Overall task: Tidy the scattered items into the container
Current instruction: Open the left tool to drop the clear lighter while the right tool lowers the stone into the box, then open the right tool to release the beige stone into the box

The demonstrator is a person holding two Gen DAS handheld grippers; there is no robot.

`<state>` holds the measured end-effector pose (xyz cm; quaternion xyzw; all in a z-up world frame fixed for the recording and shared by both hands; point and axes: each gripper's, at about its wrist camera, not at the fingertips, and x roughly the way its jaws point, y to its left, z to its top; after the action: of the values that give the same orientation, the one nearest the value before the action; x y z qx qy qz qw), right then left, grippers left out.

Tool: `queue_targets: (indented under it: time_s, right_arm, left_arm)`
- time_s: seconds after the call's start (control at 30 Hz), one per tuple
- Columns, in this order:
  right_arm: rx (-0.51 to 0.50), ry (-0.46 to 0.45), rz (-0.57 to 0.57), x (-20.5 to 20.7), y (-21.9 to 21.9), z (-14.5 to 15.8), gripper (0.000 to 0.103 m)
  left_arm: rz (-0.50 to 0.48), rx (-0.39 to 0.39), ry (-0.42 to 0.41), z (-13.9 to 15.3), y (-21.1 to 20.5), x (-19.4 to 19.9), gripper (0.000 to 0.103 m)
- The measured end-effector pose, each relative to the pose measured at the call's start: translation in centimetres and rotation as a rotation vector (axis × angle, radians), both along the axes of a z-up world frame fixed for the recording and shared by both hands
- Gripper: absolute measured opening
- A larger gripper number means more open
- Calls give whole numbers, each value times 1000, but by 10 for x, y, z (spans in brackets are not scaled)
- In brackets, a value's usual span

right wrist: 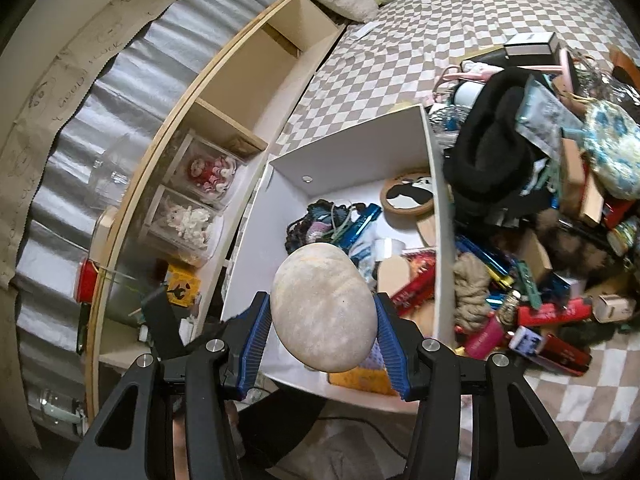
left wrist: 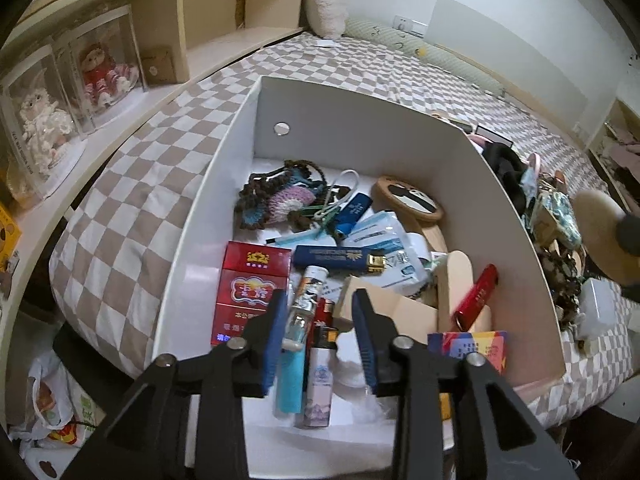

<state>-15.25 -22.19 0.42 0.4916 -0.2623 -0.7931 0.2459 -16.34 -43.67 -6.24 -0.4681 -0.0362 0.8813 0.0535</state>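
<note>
Right tool (right wrist: 322, 322) clamps a smooth stone (right wrist: 323, 307) at its widest; looks heavy, slippery; left tool (left wrist: 320, 320) hangs open over the box (left wrist: 400, 120)

Checkered bedspread (left wrist: 132, 184) covers the bed, w/ a fluffy white pillow (left wrist: 326, 4) at the far end. Wooden shelf unit (left wrist: 224, 12) runs alongside, holding two clear display cases: one w/ a red-dressed doll (left wrist: 105, 76), one w/ a white doll (left wrist: 42, 120).

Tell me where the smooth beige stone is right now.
In the right wrist view, the stone sits clamped in the right gripper, held over the near end of the white box; the clutter pile lies to its right.
</note>
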Motion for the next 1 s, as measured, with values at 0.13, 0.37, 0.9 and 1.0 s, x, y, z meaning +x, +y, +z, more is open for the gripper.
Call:
queue_targets:
  time_s: [0.13, 0.37, 0.9, 1.0]
  right_arm:
    - [25, -13, -1, -12, -15, -5, 53]
    - [56, -85, -22, -40, -29, -25, 52]
    - [263, -49, -44, -101, -50, -27, 52]
    - [307, -57, -36, -112, -55, -34, 52]
  left_arm:
    - [-21, 2, 8, 3, 3, 3, 43]
    - [-78, 56, 24, 10, 3, 9, 61]
    - [-114, 91, 127, 38, 6, 21, 87]
    - [-110, 96, 133, 41, 6, 22, 87]
